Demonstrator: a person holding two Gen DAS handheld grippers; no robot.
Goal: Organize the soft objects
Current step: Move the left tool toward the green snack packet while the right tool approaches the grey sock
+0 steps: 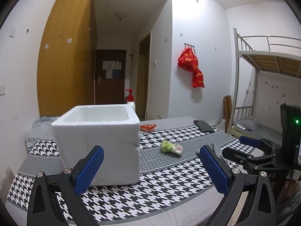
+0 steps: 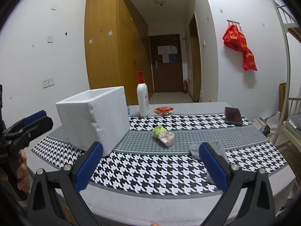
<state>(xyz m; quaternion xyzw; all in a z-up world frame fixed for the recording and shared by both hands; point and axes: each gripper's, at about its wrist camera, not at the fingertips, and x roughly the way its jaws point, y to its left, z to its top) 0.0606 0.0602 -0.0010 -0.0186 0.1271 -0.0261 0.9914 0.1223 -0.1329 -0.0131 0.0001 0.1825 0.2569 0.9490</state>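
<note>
A white foam box [image 1: 99, 143] stands open-topped on the houndstooth cloth [image 1: 150, 194], left of centre; it also shows in the right wrist view [image 2: 94, 120]. A green and pink soft packet [image 1: 171, 147] [image 2: 163, 136] lies in the middle of the table. A red packet [image 1: 148, 127] [image 2: 164, 110] lies further back. A grey soft object [image 2: 208, 150] lies partly behind my right finger. My left gripper [image 1: 151, 162] is open and empty in front of the box. My right gripper [image 2: 150, 158] is open and empty above the near table edge; it also shows in the left wrist view [image 1: 242, 146].
A black phone [image 1: 204, 126] [image 2: 233, 115] lies at the table's back right. A white pump bottle [image 2: 143, 98] stands behind the box. A bunk bed [image 1: 263, 71] stands to the right. A wooden wardrobe [image 1: 65, 56] and red bags [image 1: 191, 66] are on the far walls.
</note>
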